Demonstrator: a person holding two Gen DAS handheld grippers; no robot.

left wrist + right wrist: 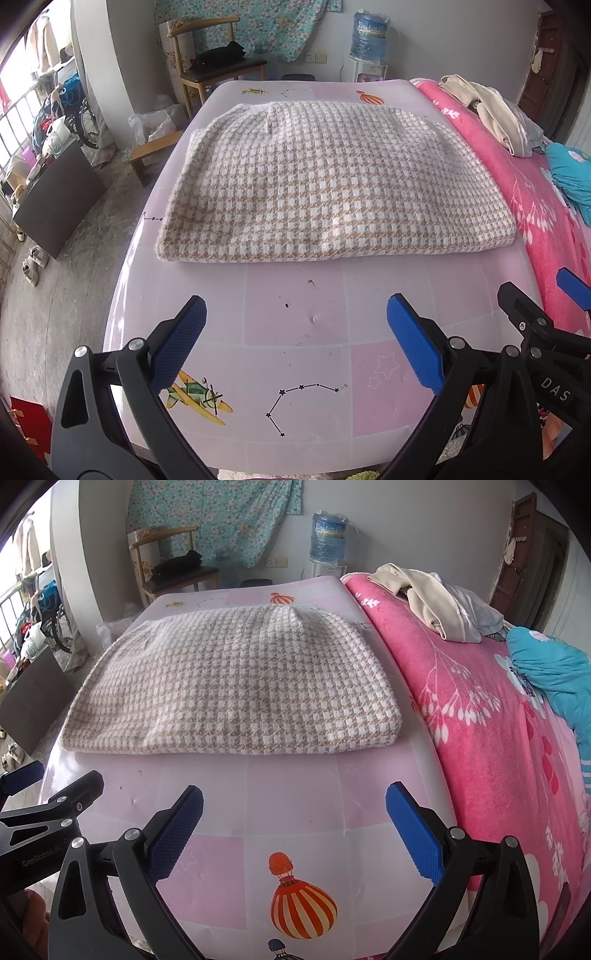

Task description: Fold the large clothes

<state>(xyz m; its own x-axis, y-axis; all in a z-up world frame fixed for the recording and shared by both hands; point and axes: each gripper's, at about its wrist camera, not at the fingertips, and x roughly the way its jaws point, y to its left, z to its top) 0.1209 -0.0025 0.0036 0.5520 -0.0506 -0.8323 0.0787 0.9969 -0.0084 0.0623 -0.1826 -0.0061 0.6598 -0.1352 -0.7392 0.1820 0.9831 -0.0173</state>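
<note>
Left wrist view: a folded houndstooth garment (332, 177) (thick, soft, likely floppy; best pinched at a near corner) lies ahead of both wide-open, empty grippers, left (295, 343) and right (294, 829), on the pink mat (295, 314).

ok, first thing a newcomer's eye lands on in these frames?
The folded beige-and-white houndstooth garment, lying flat mid-way along the pink cartoon-print mat. Next, the hot-pink floral blanket along the mat's right side, with loose clothes heaped at its far end. Both tongs, left and right, hang open and empty short of the garment.
</note>
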